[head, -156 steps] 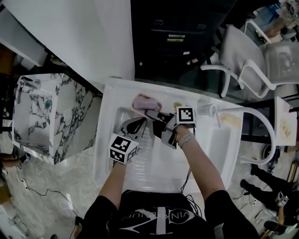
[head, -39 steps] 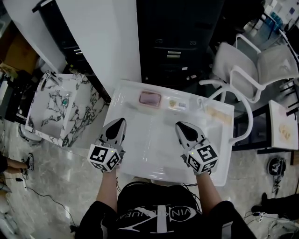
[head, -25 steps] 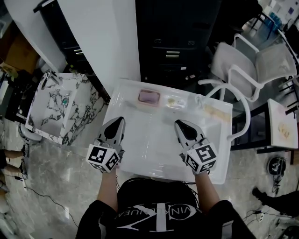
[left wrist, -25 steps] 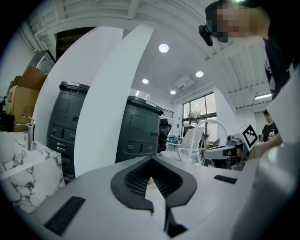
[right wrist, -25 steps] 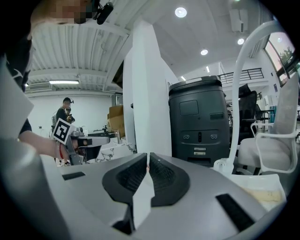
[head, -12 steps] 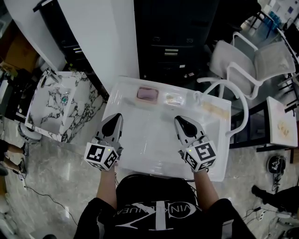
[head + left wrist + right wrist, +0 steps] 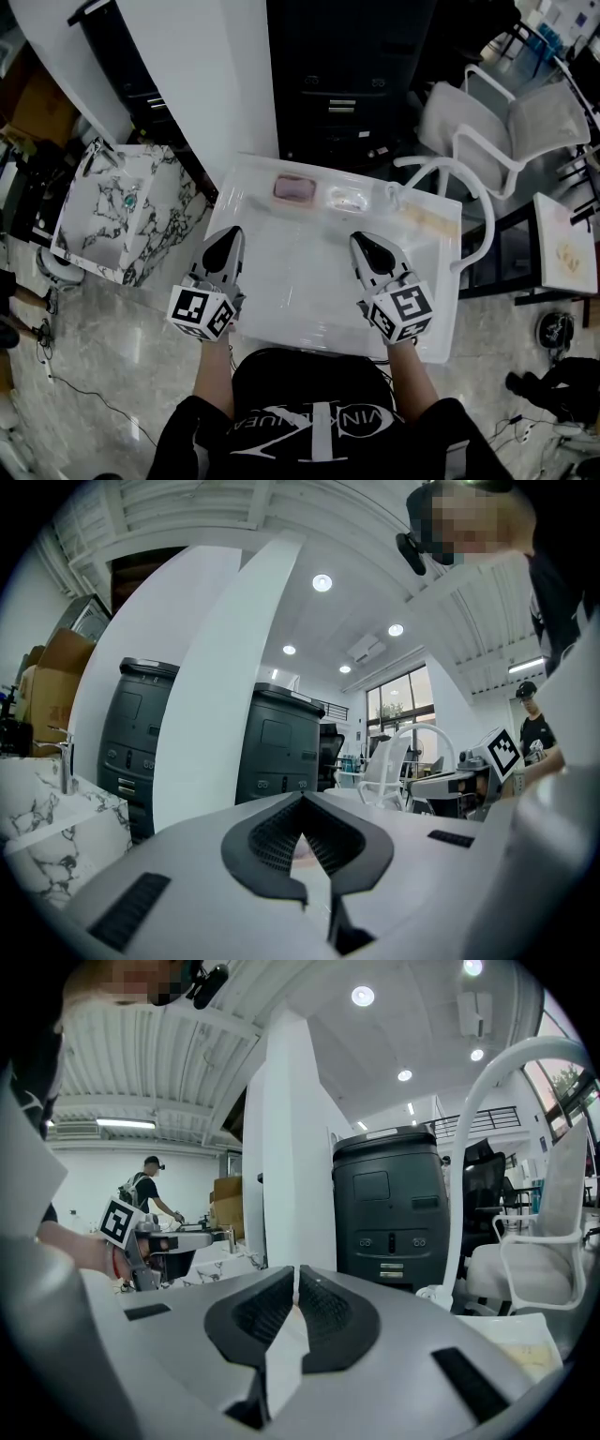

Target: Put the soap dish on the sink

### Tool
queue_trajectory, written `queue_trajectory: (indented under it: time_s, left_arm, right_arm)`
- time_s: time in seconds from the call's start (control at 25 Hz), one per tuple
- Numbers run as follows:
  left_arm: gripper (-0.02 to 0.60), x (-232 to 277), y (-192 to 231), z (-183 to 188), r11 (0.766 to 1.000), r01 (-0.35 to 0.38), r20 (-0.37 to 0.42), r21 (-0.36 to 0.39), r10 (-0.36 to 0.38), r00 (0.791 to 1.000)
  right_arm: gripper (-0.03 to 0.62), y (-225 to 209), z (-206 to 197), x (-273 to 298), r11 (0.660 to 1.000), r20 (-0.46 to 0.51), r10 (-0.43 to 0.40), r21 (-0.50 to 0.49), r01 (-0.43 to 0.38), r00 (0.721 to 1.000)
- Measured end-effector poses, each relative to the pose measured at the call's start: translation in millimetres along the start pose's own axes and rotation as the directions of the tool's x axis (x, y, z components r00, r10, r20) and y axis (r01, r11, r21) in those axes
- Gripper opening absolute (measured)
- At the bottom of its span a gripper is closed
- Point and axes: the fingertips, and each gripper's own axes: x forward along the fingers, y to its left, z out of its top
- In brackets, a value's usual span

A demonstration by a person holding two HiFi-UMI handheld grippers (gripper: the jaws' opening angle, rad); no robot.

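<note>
In the head view the pink soap dish rests on the far rim of the white sink, apart from both grippers. My left gripper hovers over the sink's near left part, jaws together and empty. My right gripper hovers over the near right part, also shut with nothing in it. In the left gripper view the left gripper points level at the far rim, its tips touching. The right gripper view shows the right gripper with its pads closed.
A clear dish with a yellowish bar sits right of the pink one, then a tan cloth. A white curved pipe arches at the sink's right. A marble basin stands left, white chairs back right, a dark cabinet behind.
Six seconds ago both grippers were at the pink dish on the far rim; they have since drawn back to the near side. Over the last second they have barely moved.
</note>
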Motion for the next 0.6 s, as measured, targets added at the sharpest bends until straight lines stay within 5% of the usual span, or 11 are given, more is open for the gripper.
queue_trajectory:
  time_s: [0.6]
  left_arm:
    - [0.014,2.7,-7.6,-1.7,1.0,-0.002,-0.013,0.006,0.002,1.0]
  right_arm:
    - [0.035,-3.2,-5.2,-6.2,1.0,-0.01,0.009,0.014,-0.008,1.0]
